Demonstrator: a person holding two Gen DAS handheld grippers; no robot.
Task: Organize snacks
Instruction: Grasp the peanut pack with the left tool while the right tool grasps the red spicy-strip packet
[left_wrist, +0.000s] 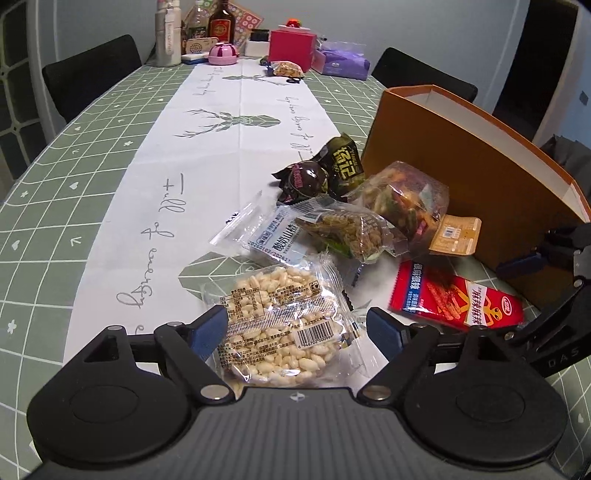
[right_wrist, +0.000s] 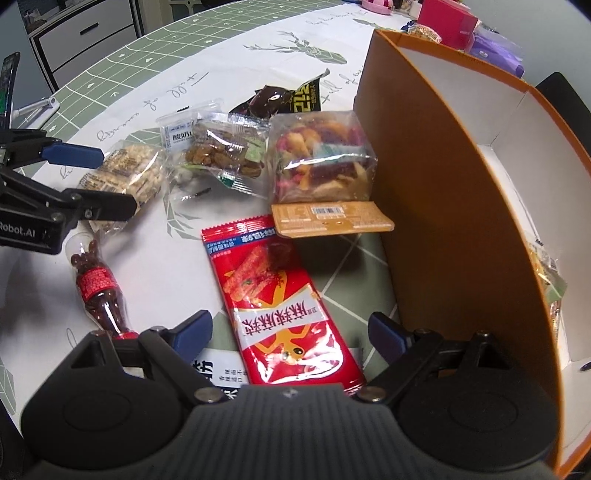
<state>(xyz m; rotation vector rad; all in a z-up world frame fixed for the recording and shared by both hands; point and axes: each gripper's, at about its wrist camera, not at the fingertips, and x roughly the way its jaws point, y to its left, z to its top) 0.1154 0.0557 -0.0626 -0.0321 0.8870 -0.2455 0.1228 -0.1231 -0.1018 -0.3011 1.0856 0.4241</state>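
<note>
Through the left wrist camera we see our left gripper spread wide around the rice cracker pack at lower centre (pads not touching it). The orange box stands at the right.

Through the right wrist camera our right gripper gapes open over the red snack packet, gripping nothing; the box fills the right side.

The right gripper stood with jaws wide apart over a glossy red foil snack packet at lower centre, beside a tall orange cardboard box with a white interior at right, while the left gripper straddled a clear-wrapped puffed-rice cake at left.
</note>
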